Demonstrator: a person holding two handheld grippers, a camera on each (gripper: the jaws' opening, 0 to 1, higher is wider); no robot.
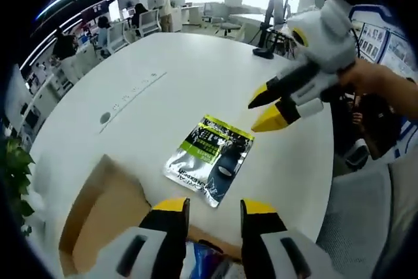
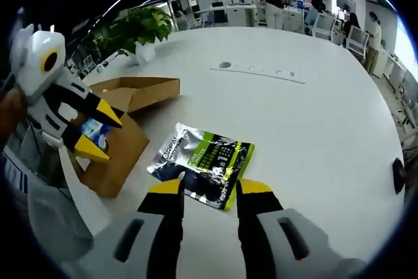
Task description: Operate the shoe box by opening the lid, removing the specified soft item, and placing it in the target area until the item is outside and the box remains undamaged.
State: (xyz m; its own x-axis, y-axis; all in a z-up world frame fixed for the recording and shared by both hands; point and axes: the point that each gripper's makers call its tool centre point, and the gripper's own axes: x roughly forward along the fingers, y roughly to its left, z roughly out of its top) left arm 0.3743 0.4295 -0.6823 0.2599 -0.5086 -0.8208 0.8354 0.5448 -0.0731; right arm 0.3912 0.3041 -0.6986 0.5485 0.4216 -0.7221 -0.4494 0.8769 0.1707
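One foil pouch (image 2: 202, 164) lies out on table (image 2: 313, 115), box (image 2: 121, 138) lid open; both your grippers' jaws released, empty — nearly done.

One foil pouch (image 2: 201, 163), one open cardboard box (image 2: 124, 122), one potted plant (image 2: 136, 31), two tools.

Each gripper (image 1: 212, 210) has a white housing and black jaws. The jaw tips are yellow. Second unit (image 2: 208, 191): identical.
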